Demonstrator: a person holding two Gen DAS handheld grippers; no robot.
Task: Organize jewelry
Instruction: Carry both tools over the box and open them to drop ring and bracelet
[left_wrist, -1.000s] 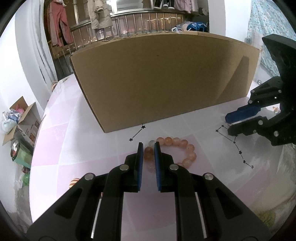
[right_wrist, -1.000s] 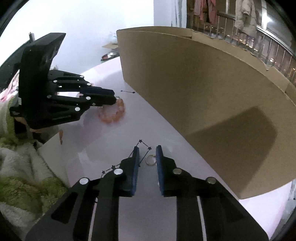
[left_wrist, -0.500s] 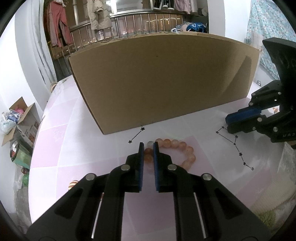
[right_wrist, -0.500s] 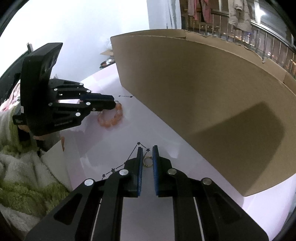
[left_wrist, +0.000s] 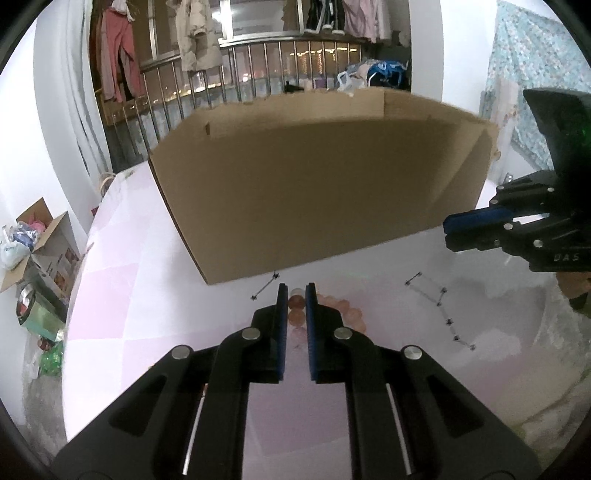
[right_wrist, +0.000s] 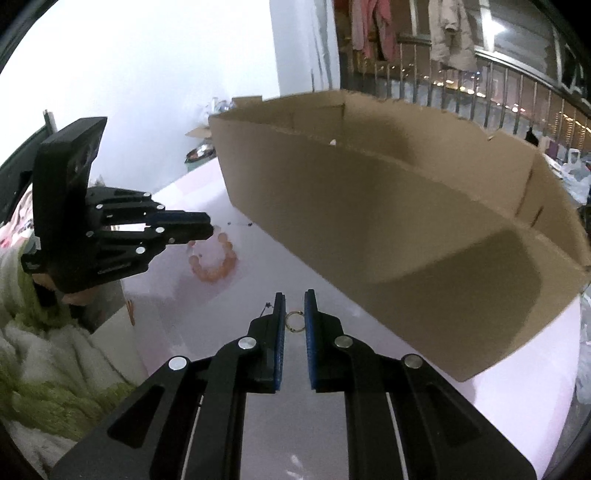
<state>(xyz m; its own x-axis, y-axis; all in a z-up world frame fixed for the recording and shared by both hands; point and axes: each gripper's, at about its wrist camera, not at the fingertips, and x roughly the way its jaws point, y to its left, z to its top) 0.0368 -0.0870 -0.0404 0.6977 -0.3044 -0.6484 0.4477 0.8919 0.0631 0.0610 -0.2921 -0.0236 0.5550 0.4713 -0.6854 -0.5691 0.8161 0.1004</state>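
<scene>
Left wrist view is showing the left gripper (left_wrist: 296, 295) with its jaws drawn narrow and clamping on beads of the peach-pink round-bead bracelet (left_wrist: 334, 309), which is trailing onto the pale pink worktop (left_wrist: 118, 295) just in front of the large open brown cardboard box (left_wrist: 317, 192). Black constellation line markings (left_wrist: 439, 304) are showing on the worktop to the right of the bracelet. Right wrist view is showing the right gripper (right_wrist: 294, 317) with its jaws likewise narrow, pinching the small thin gold ring (right_wrist: 294, 320) edge-on between the blue pads; whether the ring is touching the worktop cannot be told. The box is standing towards the far edge of the worktop, its long side wall facing both grippers. A green and white fluffy fabric (right_wrist: 48, 362) is lying beside the near left edge.
</scene>
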